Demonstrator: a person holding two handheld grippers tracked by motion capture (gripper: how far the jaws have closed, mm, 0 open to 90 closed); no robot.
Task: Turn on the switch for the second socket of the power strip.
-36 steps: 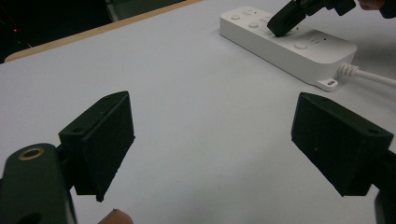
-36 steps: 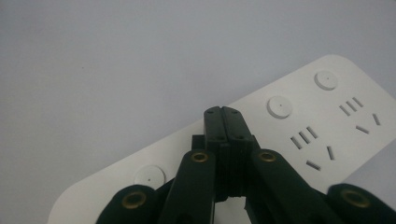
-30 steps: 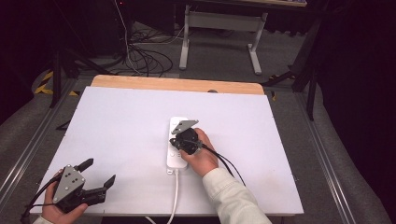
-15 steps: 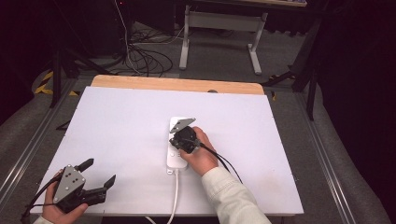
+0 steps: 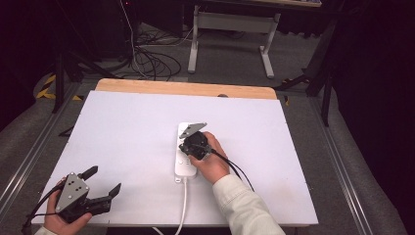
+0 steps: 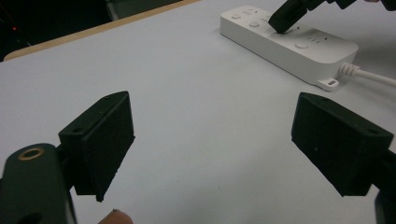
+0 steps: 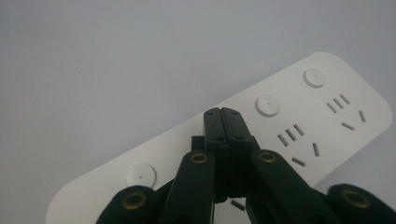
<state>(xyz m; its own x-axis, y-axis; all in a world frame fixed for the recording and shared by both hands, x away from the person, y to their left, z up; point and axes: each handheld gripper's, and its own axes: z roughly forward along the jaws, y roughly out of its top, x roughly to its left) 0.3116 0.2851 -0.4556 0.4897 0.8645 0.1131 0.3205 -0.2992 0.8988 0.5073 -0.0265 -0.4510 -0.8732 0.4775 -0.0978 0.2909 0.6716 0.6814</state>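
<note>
Here the white power strip (image 5: 186, 159) lies near the middle of the table (image 5: 122, 127), a long, smooth plastic slab with rounded corners, its white cord (image 5: 183, 205) running off toward the person's edge. From the right gripper view its top face is matte and flat, set with round raised buttons (image 7: 267, 105) and groups of narrow slot openings (image 7: 292, 133). In the left gripper view a small mounting tab and a ribbed strain-relief collar (image 6: 348, 71) mark the end where the cord leaves.

The right gripper (image 7: 223, 122) stands over the strip with its two black jaws pressed flat together, nothing between them; their squared tips rest on the strip's top face between two buttons. The jaws are dull black blocks with small screw holes, carried on rounded arms with brass-coloured rivets. In the high view a grey three-cornered plate sits on top of this gripper, and a hand in a pale sleeve (image 5: 244, 205) holds it.

The left gripper (image 6: 212, 144) sits well apart from the strip, near the table's front left corner, its jaws spread wide over bare surface. Its pads (image 6: 105, 140) are thick, angular black wedges with a slightly grainy finish.

The table top is an even, pale sheet with a light wooden strip (image 5: 186, 89) along its far edge.
</note>
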